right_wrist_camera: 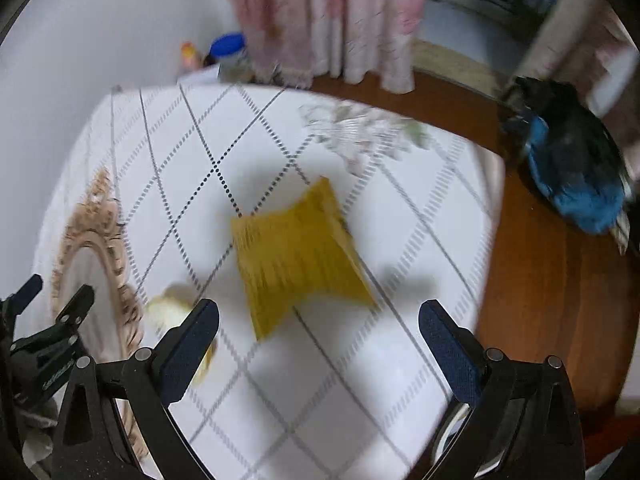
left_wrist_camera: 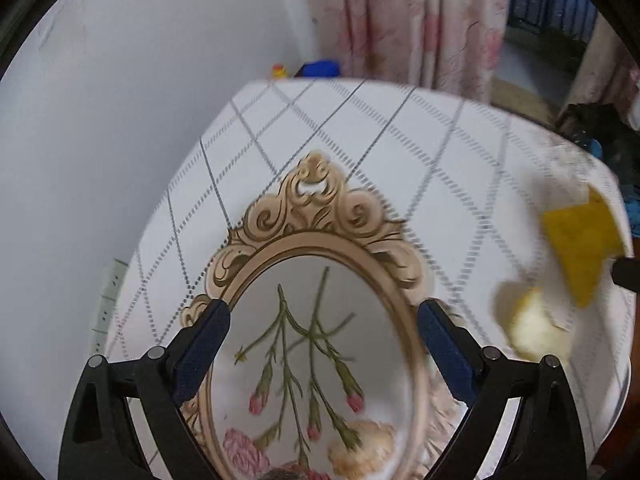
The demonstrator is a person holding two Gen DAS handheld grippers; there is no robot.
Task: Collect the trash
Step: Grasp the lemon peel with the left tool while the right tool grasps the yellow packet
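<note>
Right gripper at the lower centre of its view, jaws spread wide, nothing between them. Yellow wrapper, ribbed and buckled, lies on the table just ahead of the fingertips, mid-frame. A pale crumpled scrap sits at lower left of that view, beside the left finger and near the rim of an ornate oval tray. A blurred floral paper lies further off, toward the upper centre.

Left gripper also wide open and empty, hanging over the tray, which fills the lower middle of its view. From this side the wrapper and the scrap show at the right edge, both motion-blurred.

Step in hand, as I judge it: the approach to the first piece of trash; nothing is collected yet. The next move seems to call for the right gripper to drop forward so the wrapper's raised near edge passes between the jaws, then close. The sheet looks thin and springy, so it could slide on the smooth cloth.

Writing: none legible. The bottles by the wall at upper left are too blurred to read.
</note>
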